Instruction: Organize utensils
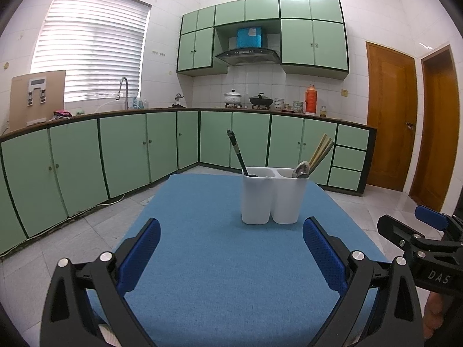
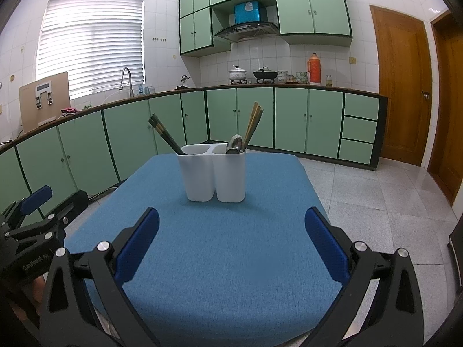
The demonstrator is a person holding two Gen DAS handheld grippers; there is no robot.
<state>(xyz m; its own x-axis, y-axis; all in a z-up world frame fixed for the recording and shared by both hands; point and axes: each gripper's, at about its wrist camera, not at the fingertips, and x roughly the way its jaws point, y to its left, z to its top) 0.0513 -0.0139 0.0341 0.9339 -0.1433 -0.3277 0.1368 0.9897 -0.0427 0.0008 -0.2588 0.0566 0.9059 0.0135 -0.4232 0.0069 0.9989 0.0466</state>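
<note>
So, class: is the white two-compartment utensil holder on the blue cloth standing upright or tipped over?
Upright. The utensil holder sits flat on its base on the blue cloth, openings facing up, with dark chopsticks, a spoon and wooden chopsticks sticking out the top.

Holder (image 2: 214, 173) on the table (image 2: 202, 260); chopsticks (image 2: 165, 136) in left compartment, spoon (image 2: 235, 144) in right

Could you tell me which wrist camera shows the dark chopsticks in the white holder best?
The right wrist view: the dark chopsticks fan apart there as separate sticks leaning left out of the white holder. The left wrist view shows them overlapped into what looks like a single stick.
</note>
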